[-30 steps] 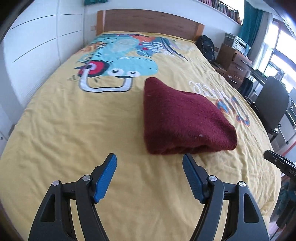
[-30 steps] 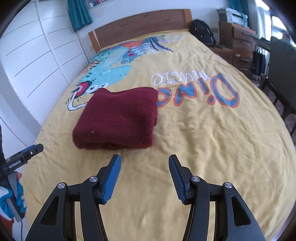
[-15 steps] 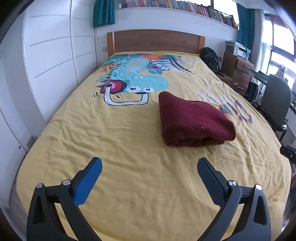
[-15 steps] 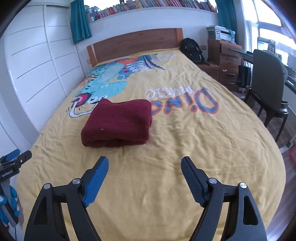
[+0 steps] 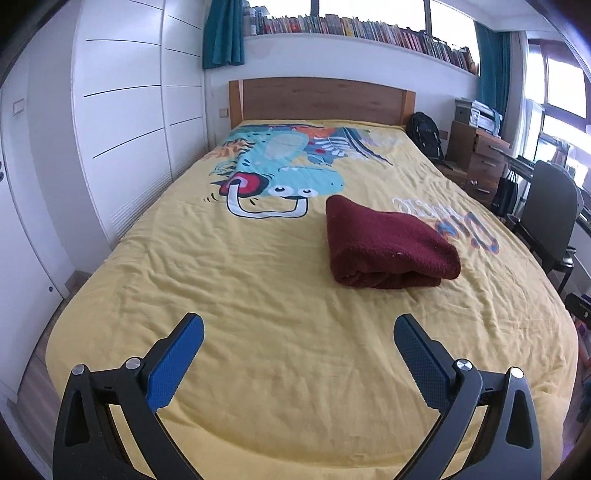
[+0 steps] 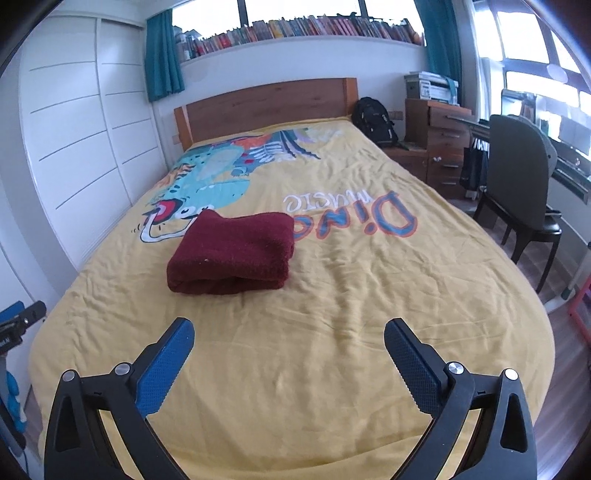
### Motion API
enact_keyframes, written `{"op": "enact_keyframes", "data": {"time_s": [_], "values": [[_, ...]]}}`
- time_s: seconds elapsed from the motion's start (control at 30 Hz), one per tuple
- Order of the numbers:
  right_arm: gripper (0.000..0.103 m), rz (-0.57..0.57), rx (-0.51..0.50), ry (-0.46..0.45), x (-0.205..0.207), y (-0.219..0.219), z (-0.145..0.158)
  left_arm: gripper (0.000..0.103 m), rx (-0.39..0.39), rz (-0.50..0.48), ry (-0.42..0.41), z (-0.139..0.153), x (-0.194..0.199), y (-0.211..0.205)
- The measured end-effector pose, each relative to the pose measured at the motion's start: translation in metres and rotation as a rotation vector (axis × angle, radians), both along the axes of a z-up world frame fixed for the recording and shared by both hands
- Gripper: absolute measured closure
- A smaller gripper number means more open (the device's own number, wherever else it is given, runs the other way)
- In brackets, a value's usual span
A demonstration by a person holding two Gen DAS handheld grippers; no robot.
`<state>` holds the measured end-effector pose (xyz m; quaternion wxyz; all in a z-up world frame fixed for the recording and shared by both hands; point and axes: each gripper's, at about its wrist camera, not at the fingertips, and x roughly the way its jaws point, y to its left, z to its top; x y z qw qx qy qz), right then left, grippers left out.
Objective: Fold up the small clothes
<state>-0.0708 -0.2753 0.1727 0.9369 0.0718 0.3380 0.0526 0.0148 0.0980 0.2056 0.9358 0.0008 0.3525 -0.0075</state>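
On the yellow bedspread, a maroon folded garment is lying as a compact rectangular bundle, its rolled fold edge facing the foot of the bed. Nothing is touching it. From the left wrist view it is sitting at about 1 o'clock from the left gripper, well apart from the blue pads. From the right wrist view the same bundle is sitting at about 11 o'clock from the right gripper, also well apart.

Both claws are hanging released over the foot end of the bed, jaws spread wide, gripping nothing, only bare bedspread showing between the fingers. Right gripper's pads are blue and textured too.

Garment's far edge is lying just beside the cartoon dinosaur print, at 12 o'clock from the bundle, and its right side is overlapping the start of the "Dino music" lettering.

Wooden headboard is standing at 12 o'clock at the far end. White wardrobe doors are running along 9 to 10 o'clock. Black backpack is leaning beside the bed's far right corner, next to a wooden drawer unit. Dark chair is standing at 2 o'clock by the desk. Row of books is lining the shelf above the headboard, teal curtains hanging at either end.
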Motion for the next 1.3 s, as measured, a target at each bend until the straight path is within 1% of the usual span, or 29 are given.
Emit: {"op": "enact_keyframes", "data": {"time_s": [0.33,0.57,0.87,1.3], "values": [[0.000,-0.023,-0.001,-0.027,-0.020,-0.006,0.004,0.001,0.023,0.005,-0.071,0.019,-0.026,-0.007],[0.000,-0.048,-0.014,-0.047,-0.028,-0.014,0.008,0.001,0.034,0.013,-0.104,0.024,-0.035,-0.005],[0.000,-0.053,-0.049,-0.070,-0.038,-0.013,0.013,0.001,0.043,0.032,-0.108,0.025,-0.039,-0.002],[0.000,-0.079,-0.051,-0.072,-0.042,-0.023,0.013,0.001,0.056,0.034,-0.120,0.027,-0.039,-0.005]]}}
